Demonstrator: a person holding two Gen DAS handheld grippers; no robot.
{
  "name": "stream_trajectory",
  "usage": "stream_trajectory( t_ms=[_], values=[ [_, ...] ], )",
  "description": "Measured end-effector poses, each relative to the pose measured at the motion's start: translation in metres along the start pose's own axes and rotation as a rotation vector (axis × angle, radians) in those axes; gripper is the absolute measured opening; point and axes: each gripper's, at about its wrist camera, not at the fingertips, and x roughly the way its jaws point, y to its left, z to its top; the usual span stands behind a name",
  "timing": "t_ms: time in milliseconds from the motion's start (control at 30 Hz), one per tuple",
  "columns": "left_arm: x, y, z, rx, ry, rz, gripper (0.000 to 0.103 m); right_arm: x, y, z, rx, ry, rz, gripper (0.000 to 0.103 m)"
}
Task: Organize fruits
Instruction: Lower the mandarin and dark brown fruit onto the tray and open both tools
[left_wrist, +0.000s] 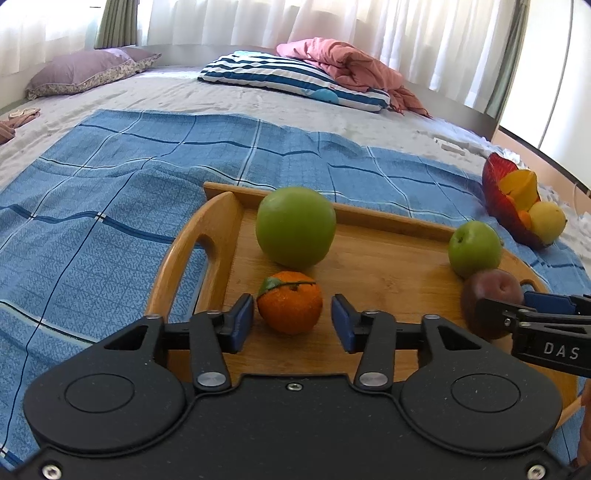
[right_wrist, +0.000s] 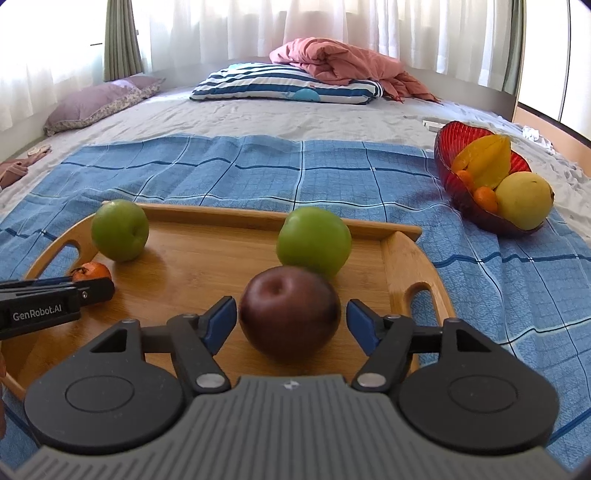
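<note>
A wooden tray (left_wrist: 384, 266) (right_wrist: 207, 254) lies on a blue checked cloth on the bed. On it are two green apples (left_wrist: 295, 227) (left_wrist: 474, 249) (right_wrist: 120, 229) (right_wrist: 314, 240), a small orange mandarin (left_wrist: 290, 302) (right_wrist: 91, 272) and a dark red apple (left_wrist: 491, 295) (right_wrist: 290, 312). My left gripper (left_wrist: 291, 321) is open with the mandarin between its blue pads, not touching. My right gripper (right_wrist: 291, 321) is open around the dark red apple, with small gaps on both sides. A red glass bowl (left_wrist: 493, 192) (right_wrist: 448, 168) to the right holds yellow and orange fruits.
The blue cloth (left_wrist: 110, 192) (right_wrist: 498, 280) covers the near bed. A striped pillow (right_wrist: 284, 86), a pink blanket (right_wrist: 343, 61) and a purple pillow (left_wrist: 85, 72) lie at the back. Curtains hang behind. The bed's right edge is just beyond the bowl.
</note>
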Motion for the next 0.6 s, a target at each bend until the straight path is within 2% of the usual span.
stream_trajectory(
  t_ms=[67,600],
  values=[
    [-0.003,-0.002,-0.002,0.010,0.000,0.006,0.057,-0.001,0.000,-0.003,-0.002,0.000,-0.002,0.080],
    [-0.041,-0.002,-0.010,0.035,-0.017,0.012,0.069,-0.032,0.000,-0.017,0.015,-0.037,0.022,0.087]
  ],
)
